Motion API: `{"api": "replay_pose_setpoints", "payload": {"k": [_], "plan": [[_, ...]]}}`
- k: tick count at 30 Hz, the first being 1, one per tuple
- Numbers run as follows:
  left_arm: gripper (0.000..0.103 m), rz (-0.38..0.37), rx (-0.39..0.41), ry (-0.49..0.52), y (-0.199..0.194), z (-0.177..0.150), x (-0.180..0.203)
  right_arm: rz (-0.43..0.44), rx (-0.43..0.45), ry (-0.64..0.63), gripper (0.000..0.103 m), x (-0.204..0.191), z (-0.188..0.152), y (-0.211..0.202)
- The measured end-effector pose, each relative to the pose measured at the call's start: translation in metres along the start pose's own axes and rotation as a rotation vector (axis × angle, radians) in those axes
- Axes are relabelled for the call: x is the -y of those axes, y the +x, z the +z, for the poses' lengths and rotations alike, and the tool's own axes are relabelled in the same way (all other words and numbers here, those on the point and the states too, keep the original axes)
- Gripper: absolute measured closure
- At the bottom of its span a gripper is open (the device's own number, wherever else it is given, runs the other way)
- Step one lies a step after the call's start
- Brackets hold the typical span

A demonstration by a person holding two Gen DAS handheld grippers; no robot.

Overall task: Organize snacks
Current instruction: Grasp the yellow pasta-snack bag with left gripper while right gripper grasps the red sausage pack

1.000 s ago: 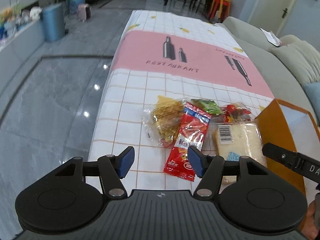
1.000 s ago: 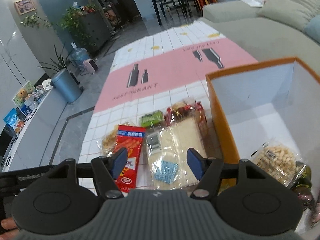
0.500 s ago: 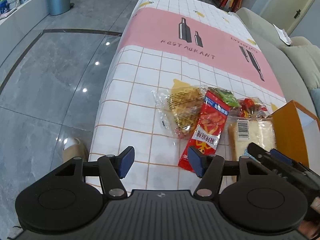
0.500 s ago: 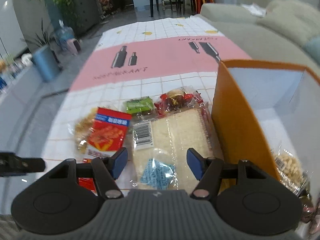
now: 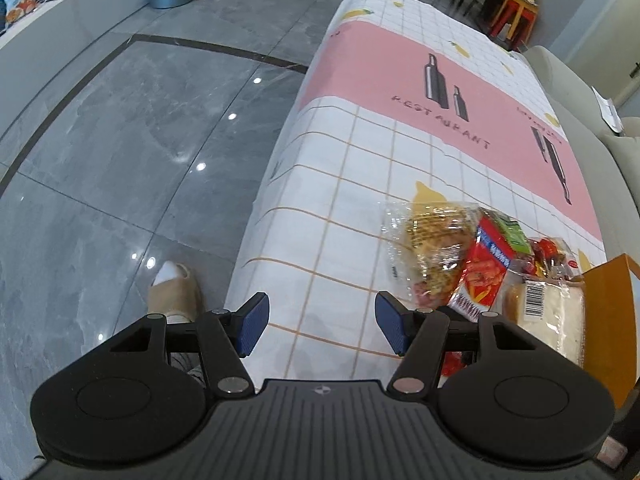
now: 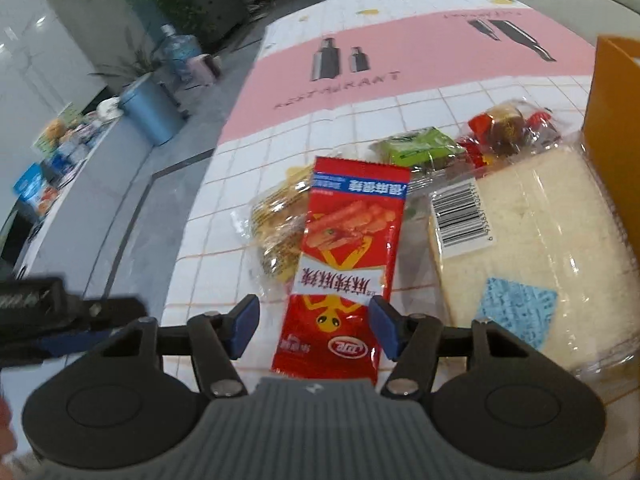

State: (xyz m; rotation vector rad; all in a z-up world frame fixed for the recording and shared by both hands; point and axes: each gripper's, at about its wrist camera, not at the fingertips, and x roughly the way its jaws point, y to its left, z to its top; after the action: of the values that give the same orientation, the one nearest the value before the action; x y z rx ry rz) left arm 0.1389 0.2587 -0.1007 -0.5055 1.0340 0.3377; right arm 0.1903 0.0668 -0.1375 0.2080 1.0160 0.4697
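Item: red snack packet [image 6: 348,268], flat on the bench [image 5: 360,184], its near end lying between the pads of the right gripper [image 6: 314,330]. Right gripper jaws stand apart, nothing clamped.

Neighbours: clear bag of yellow crackers [image 6: 276,224] partly under the packet's left edge; wrapped white bread [image 6: 532,240] just beside its right edge; green packet [image 6: 420,148] and red wrapped sweets [image 6: 504,128] behind; orange box [image 6: 612,120] at far right.

Left gripper [image 5: 320,326]: jaws apart, empty, over the bench edge, well left of the pile.

Risks, judged: closing here may snag the cracker bag's film and drag it along; a slick, thin packet may slip from a pinch at its very end; the bread sits close enough to be nudged.
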Motion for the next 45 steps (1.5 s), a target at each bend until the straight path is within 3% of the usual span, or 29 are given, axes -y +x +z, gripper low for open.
{"api": "replay_pose_setpoints", "payload": {"k": [5,9,10,17,20,23,28,31,34,39,41,45], "plan": [[0.031,-0.010,0.013,-0.020,-0.004,-0.001,-0.003,-0.145,0.050,0.017,0.037,-0.008,-0.003,0.012],[0.031,-0.016,0.025,-0.003,-0.005,0.000,0.001,-0.199,0.146,0.036,0.050,-0.010,-0.015,0.011],[0.031,-0.014,0.026,0.003,-0.005,0.001,0.002,-0.207,0.157,0.032,0.054,-0.011,-0.018,0.010],[0.031,-0.020,0.076,0.115,-0.008,0.008,0.026,-0.209,0.143,-0.026,0.057,-0.009,-0.034,0.001],[0.032,-0.094,0.123,0.315,-0.008,0.012,0.054,-0.221,0.107,-0.048,0.057,-0.010,-0.040,-0.007],[0.031,-0.158,0.127,0.640,0.000,0.012,0.089,-0.223,0.061,-0.100,0.057,-0.013,-0.055,-0.019],[0.031,-0.085,0.073,1.019,0.042,-0.004,0.129,-0.214,0.066,-0.184,0.057,-0.013,-0.077,-0.029],[0.031,-0.044,0.017,1.166,0.068,-0.016,0.135,-0.213,0.065,-0.195,0.057,-0.010,-0.082,-0.033],[0.028,-0.046,-0.011,1.183,0.085,-0.013,0.138,-0.191,0.058,-0.168,0.057,-0.004,-0.081,-0.037],[0.007,-0.052,0.005,1.234,0.100,-0.011,0.145,-0.149,0.059,-0.174,0.057,0.004,-0.082,-0.039],[0.004,-0.061,0.027,1.246,0.103,-0.007,0.146,-0.141,0.061,-0.185,0.057,0.005,-0.083,-0.039],[0.000,-0.102,-0.003,1.158,0.112,0.010,0.145,-0.137,0.065,-0.202,0.056,0.003,-0.086,-0.041]]}}
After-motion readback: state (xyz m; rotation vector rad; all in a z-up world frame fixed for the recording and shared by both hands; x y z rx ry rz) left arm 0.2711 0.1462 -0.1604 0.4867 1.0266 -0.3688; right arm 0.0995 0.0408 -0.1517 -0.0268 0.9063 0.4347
